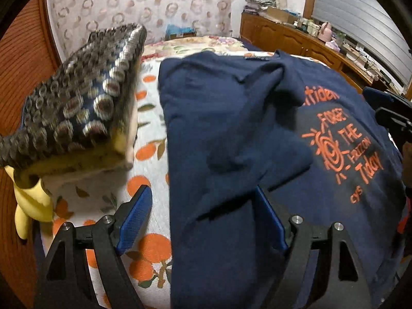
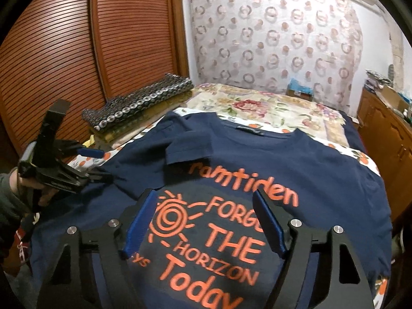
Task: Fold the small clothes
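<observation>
A navy T-shirt (image 2: 296, 164) with an orange sun print and lettering lies face up on the bed. Its left sleeve (image 2: 185, 149) is folded inward over the chest. My left gripper (image 1: 203, 206) hangs open over the shirt's folded left side (image 1: 219, 118), one blue pad over the sheet and the other over navy cloth. In the right wrist view it (image 2: 100, 164) sits at the shirt's left edge, held by a hand. My right gripper (image 2: 204, 211) stands open just above the print, nothing pinched between its pads. It shows at the far right (image 1: 383, 105) in the left wrist view.
A stack of folded patterned cloth (image 2: 139, 110) sits on the bed's left side beside the shirt, with a yellow plush toy (image 1: 28, 200) under it. The orange-print sheet (image 1: 149, 154) and a floral blanket (image 2: 270, 108) cover the bed. Louvred wardrobe doors (image 2: 77, 51) stand left, a cluttered wooden cabinet (image 1: 296, 38) right.
</observation>
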`<action>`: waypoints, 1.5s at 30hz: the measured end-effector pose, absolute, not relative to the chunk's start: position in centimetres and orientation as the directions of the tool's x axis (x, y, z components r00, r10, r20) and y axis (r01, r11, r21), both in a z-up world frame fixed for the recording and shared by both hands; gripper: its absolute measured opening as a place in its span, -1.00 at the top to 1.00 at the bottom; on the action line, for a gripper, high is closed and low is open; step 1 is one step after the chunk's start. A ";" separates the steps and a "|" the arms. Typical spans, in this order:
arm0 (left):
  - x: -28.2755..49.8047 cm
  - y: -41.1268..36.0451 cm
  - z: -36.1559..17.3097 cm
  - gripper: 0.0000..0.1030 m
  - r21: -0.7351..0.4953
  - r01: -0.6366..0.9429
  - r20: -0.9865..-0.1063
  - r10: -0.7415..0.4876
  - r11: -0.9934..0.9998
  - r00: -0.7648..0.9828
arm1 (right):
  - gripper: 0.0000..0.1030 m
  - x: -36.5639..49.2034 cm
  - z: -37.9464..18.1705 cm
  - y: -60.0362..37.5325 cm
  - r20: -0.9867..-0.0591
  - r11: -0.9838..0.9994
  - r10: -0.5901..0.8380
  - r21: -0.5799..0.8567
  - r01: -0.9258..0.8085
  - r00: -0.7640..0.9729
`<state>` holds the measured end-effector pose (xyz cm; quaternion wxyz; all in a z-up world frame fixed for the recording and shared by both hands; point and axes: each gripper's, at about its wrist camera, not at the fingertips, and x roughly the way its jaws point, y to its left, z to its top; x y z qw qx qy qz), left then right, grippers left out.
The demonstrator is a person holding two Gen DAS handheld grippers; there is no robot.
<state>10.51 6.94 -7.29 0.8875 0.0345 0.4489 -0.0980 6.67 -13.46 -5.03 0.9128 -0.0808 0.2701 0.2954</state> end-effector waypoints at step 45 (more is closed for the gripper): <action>6.1 10.9 -3.6 -1.00 -0.063 0.049 -0.681 -0.078 0.997 0.728 | 0.92 8.0 -7.1 -6.2 -0.646 0.647 0.558 -0.056 -0.760 0.522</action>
